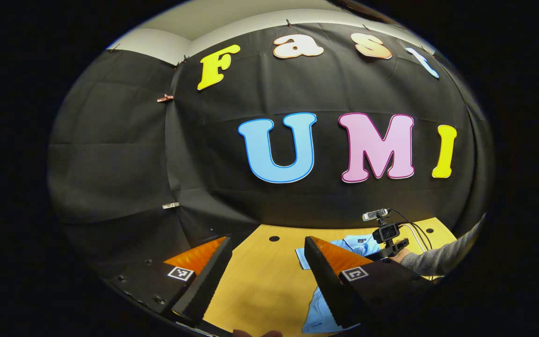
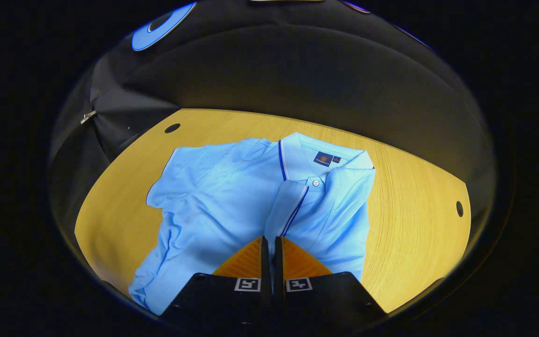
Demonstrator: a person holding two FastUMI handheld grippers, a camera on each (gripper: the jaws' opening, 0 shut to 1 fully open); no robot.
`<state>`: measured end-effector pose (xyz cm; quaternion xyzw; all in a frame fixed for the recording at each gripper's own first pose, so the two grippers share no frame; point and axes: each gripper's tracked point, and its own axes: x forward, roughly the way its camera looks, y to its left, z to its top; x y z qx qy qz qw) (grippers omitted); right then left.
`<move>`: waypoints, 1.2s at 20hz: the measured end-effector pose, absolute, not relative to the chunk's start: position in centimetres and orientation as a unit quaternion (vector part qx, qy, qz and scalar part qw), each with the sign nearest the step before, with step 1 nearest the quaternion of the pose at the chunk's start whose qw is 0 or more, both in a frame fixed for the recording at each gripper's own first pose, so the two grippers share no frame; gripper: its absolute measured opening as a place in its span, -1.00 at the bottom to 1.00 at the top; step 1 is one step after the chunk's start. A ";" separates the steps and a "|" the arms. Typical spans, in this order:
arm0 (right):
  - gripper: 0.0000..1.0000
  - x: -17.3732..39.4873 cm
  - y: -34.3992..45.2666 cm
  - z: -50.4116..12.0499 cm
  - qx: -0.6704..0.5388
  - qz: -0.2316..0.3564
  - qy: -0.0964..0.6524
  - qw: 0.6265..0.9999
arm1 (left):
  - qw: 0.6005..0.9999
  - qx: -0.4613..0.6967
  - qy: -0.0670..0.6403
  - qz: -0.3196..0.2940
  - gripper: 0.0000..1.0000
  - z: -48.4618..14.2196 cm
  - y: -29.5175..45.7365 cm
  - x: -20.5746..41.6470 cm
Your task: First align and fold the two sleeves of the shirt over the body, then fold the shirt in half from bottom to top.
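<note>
A light blue polo shirt [image 2: 222, 196] lies face up on the wooden table [image 2: 410, 210], collar [image 2: 339, 161] toward the far wall. One sleeve [image 2: 339, 206] is folded over the body; its striped cuff [image 2: 293, 206] runs down into my right gripper [image 2: 269, 243], which is shut on it. The other sleeve [image 2: 176, 173] lies spread out to the left. My left gripper [image 1: 267, 239] is held open above the table with nothing between its fingers. Beyond it part of the shirt [image 1: 321, 304] shows. The right gripper [image 1: 391, 245] is over the shirt, held by a hand in a grey sleeve [image 1: 442, 257].
The black cloth wall [image 1: 232, 187] closes off the table's far and left sides. The table has small round holes [image 2: 172, 128] near its corners. Bare wood lies to the right of the shirt [image 2: 414, 243] and under my left gripper [image 1: 260, 281].
</note>
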<state>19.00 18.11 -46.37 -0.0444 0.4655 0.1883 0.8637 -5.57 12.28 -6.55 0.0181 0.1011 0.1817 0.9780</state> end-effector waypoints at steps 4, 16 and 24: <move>-0.90 18.8 18.2 -47.0 -0.053 0.186 0.469 0.862 | 0.978 0.016 0.103 0.182 0.98 -6.7 12.5 -5.4; -0.57 18.8 17.8 -47.6 -0.047 0.154 0.473 0.866 | 0.978 0.006 0.113 0.177 0.97 -7.8 12.5 -5.3; 0.17 19.6 17.9 -45.3 -0.006 0.161 0.409 0.898 | 0.978 -0.014 0.142 0.153 0.97 -10.6 12.5 -2.2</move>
